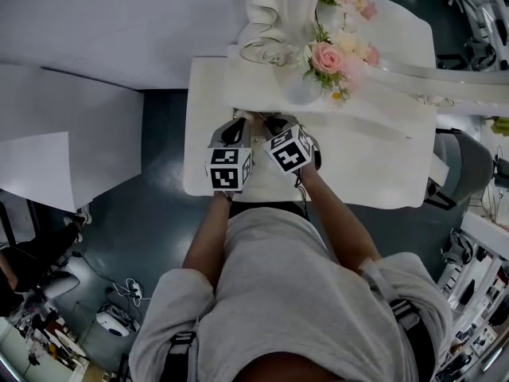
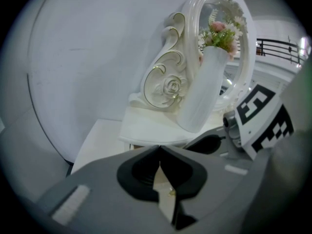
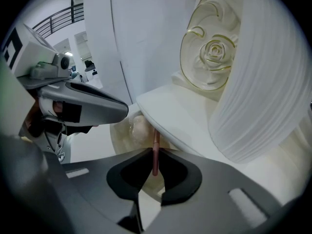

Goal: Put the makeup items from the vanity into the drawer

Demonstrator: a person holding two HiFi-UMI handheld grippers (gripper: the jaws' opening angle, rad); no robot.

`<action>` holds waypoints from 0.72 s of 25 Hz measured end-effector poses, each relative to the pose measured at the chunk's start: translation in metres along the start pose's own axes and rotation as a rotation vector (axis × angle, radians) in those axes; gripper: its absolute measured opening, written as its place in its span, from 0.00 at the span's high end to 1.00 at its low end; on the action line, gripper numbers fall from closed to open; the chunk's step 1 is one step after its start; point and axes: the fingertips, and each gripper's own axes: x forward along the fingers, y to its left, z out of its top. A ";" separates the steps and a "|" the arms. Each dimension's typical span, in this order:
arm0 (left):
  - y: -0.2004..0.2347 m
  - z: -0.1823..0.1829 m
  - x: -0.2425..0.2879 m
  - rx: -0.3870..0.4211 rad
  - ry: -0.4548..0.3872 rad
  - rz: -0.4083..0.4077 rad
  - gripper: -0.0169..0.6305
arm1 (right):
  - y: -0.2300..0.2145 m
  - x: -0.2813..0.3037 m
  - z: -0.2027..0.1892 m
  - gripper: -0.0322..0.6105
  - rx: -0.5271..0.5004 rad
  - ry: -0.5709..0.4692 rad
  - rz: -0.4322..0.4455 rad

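- Our right claw (image 3: 155,151) pinches a pink stick (image 3: 156,140), its far end at the drawer (image 3: 127,130).
- The shelf edge (image 3: 168,123) hangs just above; our left claw (image 2: 160,150) sits alongside, closed, empty.

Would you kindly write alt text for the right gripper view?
The right gripper pinches a slim pink stick upright between its dark jaws. Behind stand a ribbed white vase and a cream carved rose panel with gold trim.
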 end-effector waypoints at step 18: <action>-0.019 -0.006 -0.017 0.011 -0.027 0.004 0.97 | 0.005 -0.023 -0.003 0.92 0.030 -0.100 -0.009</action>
